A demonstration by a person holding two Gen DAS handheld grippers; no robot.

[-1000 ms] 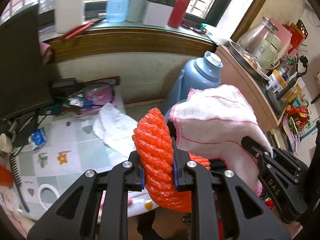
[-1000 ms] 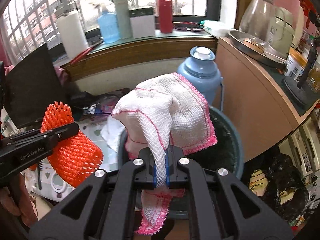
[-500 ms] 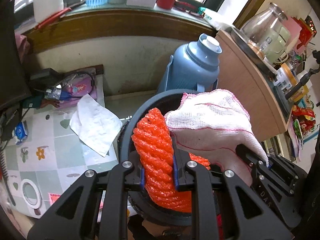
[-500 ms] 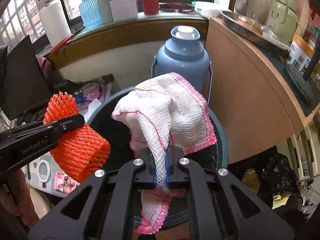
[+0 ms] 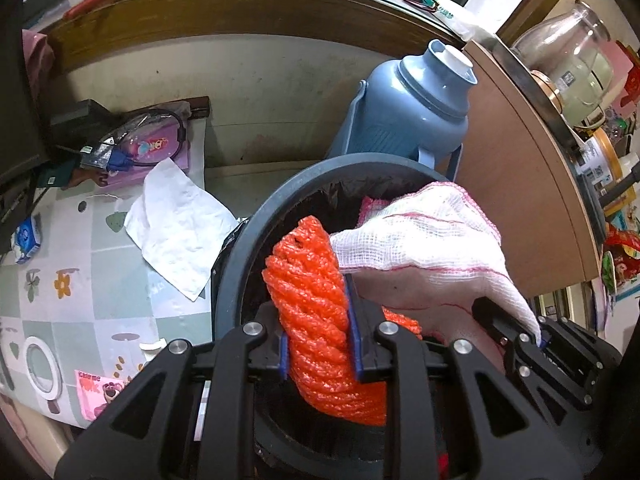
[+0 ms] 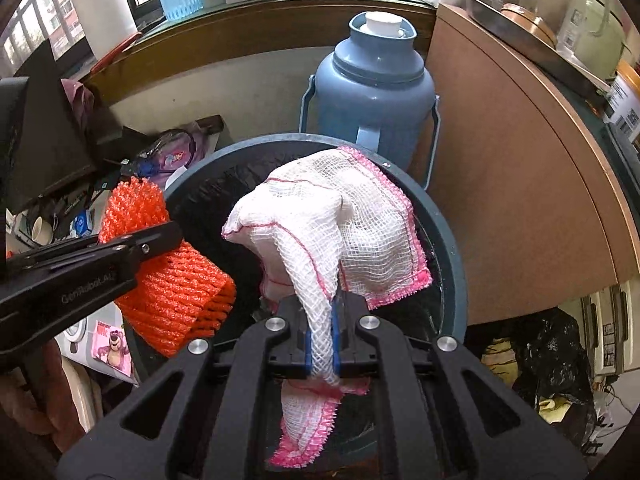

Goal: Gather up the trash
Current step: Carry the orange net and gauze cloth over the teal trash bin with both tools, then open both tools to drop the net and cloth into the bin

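Two pieces of trash are being held over the dark round bin (image 6: pixel 448 240). Nearest in the left wrist view, the orange foam net (image 5: pixel 320 304) is being pinched between the blue pads of the left gripper (image 5: pixel 318 344), whose jaws have just been opening slightly while the net stays between them. In the right wrist view, the white mesh cloth with pink edging (image 6: pixel 340 232) is being clamped tightly by the right gripper (image 6: pixel 322 340), its loose end hanging below the jaws. Both items are being kept above the bin's mouth, where a black liner is showing; the cloth is blocking much of the bin's interior from view. To the left, a crumpled white paper (image 5: pixel 176 232) is lying on the tiled tabletop (image 5: pixel 80 280). Farther back, a blue thermos jug (image 6: pixel 372 88) is standing just behind the bin, beside a wooden cabinet (image 6: pixel 520 180).
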